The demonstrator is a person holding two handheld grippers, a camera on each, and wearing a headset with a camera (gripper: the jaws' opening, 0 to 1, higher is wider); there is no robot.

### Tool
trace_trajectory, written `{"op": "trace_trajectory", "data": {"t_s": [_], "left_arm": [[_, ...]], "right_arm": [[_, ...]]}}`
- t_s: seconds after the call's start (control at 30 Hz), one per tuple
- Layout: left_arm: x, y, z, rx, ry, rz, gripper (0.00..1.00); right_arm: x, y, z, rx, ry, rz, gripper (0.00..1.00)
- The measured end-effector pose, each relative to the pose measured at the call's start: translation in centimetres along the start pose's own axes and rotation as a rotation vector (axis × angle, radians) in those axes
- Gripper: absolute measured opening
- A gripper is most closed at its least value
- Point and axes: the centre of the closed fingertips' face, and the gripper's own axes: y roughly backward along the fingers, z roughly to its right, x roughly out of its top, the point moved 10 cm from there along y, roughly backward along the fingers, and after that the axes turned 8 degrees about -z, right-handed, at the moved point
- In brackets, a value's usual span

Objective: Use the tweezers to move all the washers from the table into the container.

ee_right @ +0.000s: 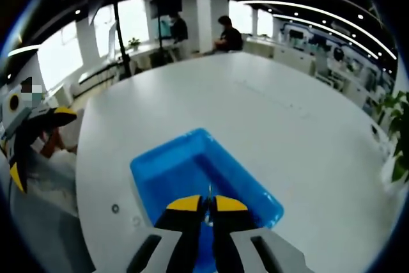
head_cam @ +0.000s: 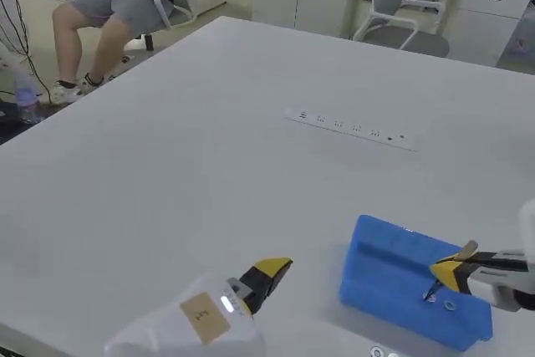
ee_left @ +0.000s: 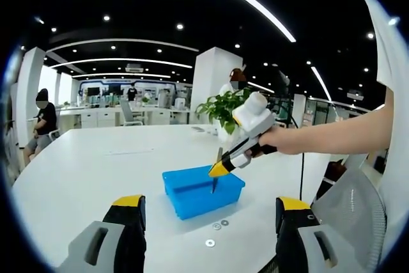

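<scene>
Your left gripper [head_cam: 269, 273] sits lowest and closest in the head view, low over the table [head_cam: 209, 165] with nothing in it. Its own view shows its jaws spread wide apart. Your right gripper [head_cam: 451, 270] has its jaws pinched narrow on the tweezers [ee_left: 214, 182], whose tips point down inside the blue container [head_cam: 393, 269], over its floor and near its middle. This looks like the drop. Ease the squeeze just enough for the tweezer arms to spread while the tips are below the rim, so a washer falls flat and does not bounce out, then lift straight up before swinging away. Several washers [ee_left: 210, 243] lie loose on the table just beside the container's near wall, on the side toward you. Approach each one with the tips low and pinch across its rim. Hold the left gripper clear, or use it to steady the container if it slides. Whether the tweezers hold a washer right now is too small to make out. The tips merge with the blue floor in the right gripper view. A faint ring beside them in the head view may be a washer already inside, though that is not certain.
</scene>
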Motion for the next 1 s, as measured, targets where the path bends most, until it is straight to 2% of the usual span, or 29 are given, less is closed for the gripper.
{"op": "trace_trajectory", "data": {"t_s": [0.1, 0.13, 0.4, 0.53, 0.63, 0.87, 1.0], "left_arm": [[0.0, 0.0, 0.0, 0.001, -0.001, -0.003, 0.85], [0.0, 0.0, 0.0, 0.002, -0.002, -0.004, 0.85], [-0.1, 0.0, 0.0, 0.004, -0.005, -0.008, 0.84], [-0.1, -0.1, 0.0, 0.002, -0.006, -0.012, 0.84], [0.0, -0.1, 0.0, 0.005, 0.001, -0.008, 0.84], [-0.1, -0.1, 0.0, 0.005, -0.001, -0.016, 0.84], [-0.2, -0.1, 0.0, 0.005, 0.001, -0.017, 0.83]], "right_arm": [[-0.3, -0.3, 0.2, -0.001, 0.005, -0.012, 0.03], [-0.2, -0.3, 0.3, -0.002, 0.006, 0.004, 0.03], [-0.3, -0.3, -0.2, -0.008, 0.008, 0.024, 0.03], [-0.6, -0.2, 0.0, -0.011, -0.037, 0.051, 0.04], [-0.9, 0.5, -0.4, -0.044, -0.036, 0.08, 0.04], [-1.0, 1.9, -1.0, -0.046, -0.073, 0.118, 0.03], [-0.9, 3.0, -1.9, -0.045, -0.091, 0.149, 0.03]]}}
